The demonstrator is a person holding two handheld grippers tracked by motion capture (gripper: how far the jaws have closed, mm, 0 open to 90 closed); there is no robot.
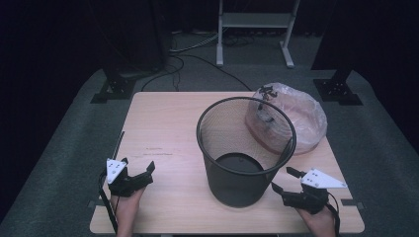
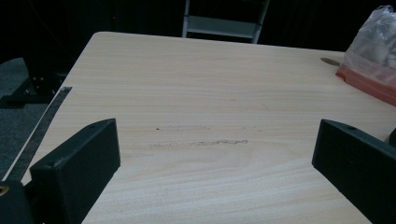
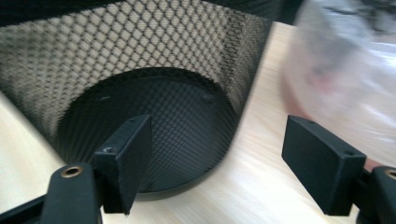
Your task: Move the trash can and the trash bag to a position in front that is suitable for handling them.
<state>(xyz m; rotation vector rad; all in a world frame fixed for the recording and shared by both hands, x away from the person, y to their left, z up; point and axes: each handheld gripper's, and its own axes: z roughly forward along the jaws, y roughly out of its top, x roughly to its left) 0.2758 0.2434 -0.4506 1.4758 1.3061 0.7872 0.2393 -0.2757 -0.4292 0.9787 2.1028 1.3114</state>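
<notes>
A black mesh wastebasket (image 1: 245, 148) stands mid-table, a clear plastic bag (image 1: 296, 116) touching behind it. The left gripper (image 1: 137, 173) and right gripper (image 1: 284, 178) flank the basket, jaws wide apart, holding nothing.

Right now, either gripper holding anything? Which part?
Nothing held. Left gripper is open over bare table; right gripper is open beside the mesh bin, not touching it.
</notes>
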